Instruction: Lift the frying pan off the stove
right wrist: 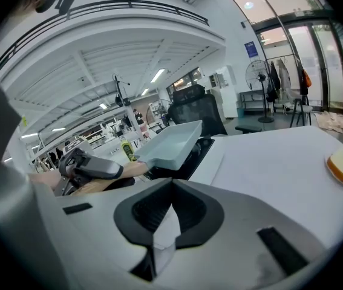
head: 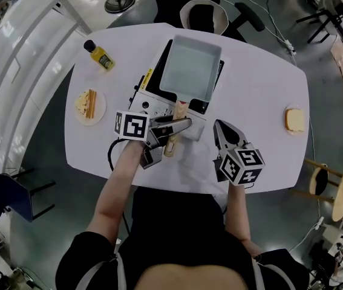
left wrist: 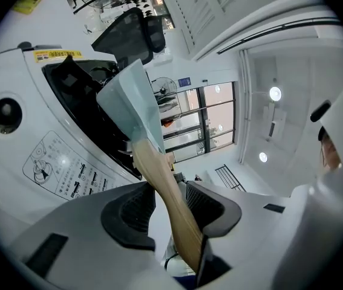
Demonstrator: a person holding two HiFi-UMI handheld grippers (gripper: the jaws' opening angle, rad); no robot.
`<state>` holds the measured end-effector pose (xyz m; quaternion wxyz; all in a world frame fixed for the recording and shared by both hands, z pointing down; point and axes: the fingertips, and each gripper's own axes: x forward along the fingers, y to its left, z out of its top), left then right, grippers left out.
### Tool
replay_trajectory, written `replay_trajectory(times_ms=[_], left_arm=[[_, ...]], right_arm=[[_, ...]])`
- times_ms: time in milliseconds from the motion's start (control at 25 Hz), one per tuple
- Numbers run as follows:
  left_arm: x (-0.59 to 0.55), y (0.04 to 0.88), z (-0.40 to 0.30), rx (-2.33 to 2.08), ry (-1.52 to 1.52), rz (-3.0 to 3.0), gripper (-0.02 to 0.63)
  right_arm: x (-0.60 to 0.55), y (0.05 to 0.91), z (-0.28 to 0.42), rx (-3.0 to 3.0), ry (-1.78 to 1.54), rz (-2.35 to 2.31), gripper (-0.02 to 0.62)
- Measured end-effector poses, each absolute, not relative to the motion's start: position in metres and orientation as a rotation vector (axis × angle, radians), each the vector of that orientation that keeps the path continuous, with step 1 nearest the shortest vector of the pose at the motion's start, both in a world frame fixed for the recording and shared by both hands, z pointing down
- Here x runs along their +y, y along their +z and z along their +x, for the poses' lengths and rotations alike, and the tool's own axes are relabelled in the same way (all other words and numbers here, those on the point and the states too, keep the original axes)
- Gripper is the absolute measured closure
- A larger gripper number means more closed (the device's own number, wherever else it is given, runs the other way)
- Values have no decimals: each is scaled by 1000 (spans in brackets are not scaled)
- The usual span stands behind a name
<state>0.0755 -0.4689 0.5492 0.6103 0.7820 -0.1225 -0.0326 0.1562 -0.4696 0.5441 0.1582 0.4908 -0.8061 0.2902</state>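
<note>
A pale rectangular frying pan [head: 189, 68] sits on the black-topped portable stove [head: 159, 106] in the middle of the white table [head: 262, 83]. Its wooden handle [head: 172, 139] points toward me. My left gripper [head: 182, 125] reaches in from the left, level, with its jaws shut on that handle. In the left gripper view the handle [left wrist: 165, 186] runs between both pads up to the pan [left wrist: 132, 101]. My right gripper [head: 221, 127] hovers over the table just right of the handle, jaws together and holding nothing. The right gripper view shows the pan [right wrist: 171, 141] ahead to the left.
An oil bottle [head: 101, 56] stands at the table's far left. A plate of pale food strips [head: 89, 104] lies left of the stove. A slice of bread [head: 294, 119] rests near the right edge. A chair [head: 204, 14] stands behind the table, a stool [head: 340, 192] at the right.
</note>
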Motion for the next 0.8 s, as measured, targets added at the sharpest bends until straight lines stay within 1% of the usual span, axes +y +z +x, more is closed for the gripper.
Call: replay_trajectory(times_ms=[440, 800], left_arm=[[-468, 549, 76, -334, -29, 1848, 447], [-462, 526, 76, -354, -93, 1862, 448]], right_arm=[[-469, 545, 160, -2306, 840, 1402, 591], [-469, 532, 164, -2342, 816, 1409, 591]])
